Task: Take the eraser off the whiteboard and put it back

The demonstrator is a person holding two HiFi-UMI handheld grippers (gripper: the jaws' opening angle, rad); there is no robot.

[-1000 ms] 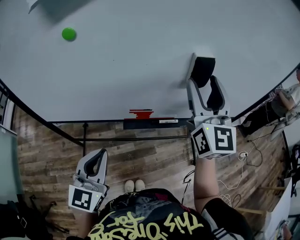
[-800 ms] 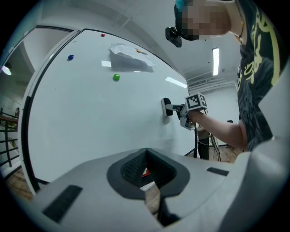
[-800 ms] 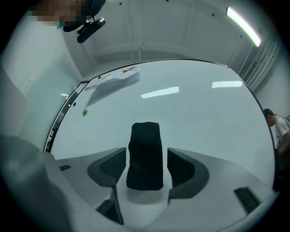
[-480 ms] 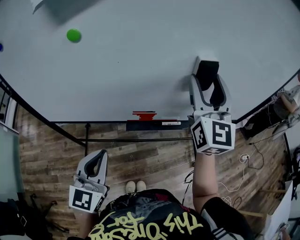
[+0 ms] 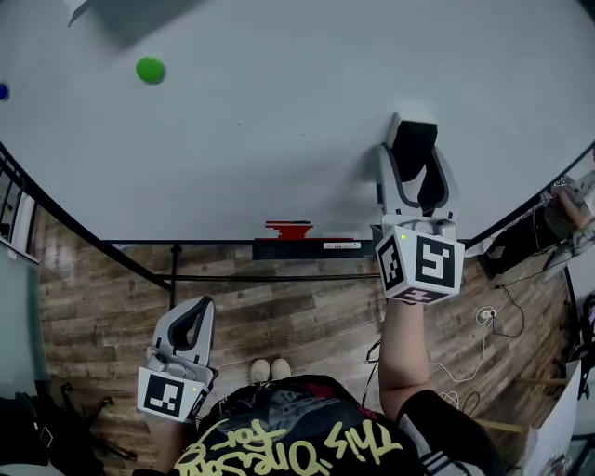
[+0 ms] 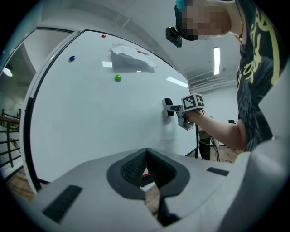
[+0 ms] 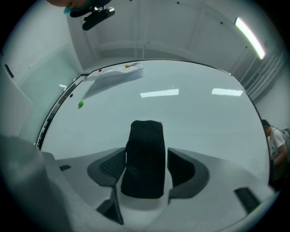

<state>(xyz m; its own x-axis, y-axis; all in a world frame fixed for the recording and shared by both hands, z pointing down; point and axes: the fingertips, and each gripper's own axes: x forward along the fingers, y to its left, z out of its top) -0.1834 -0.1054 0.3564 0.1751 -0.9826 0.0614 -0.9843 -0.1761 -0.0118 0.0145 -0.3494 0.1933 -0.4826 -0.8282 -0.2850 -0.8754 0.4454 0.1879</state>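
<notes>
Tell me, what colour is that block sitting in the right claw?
It's a black rectangular felt eraser, seen best in the right gripper view.

Eraser [image 5: 416, 133] near end hidden between the right tongs [image 5: 415, 158] jaws; contact with whiteboard [image 5: 279, 121] not readable. Paper sheet [image 5: 79, 7] and blue magnet [image 5: 2, 91] clipped by frame edge.

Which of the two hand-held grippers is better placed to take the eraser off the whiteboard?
The right gripper: it is up at the whiteboard with its jaws on the eraser. The left gripper hangs low, away from the board, jaws together and empty.
</notes>
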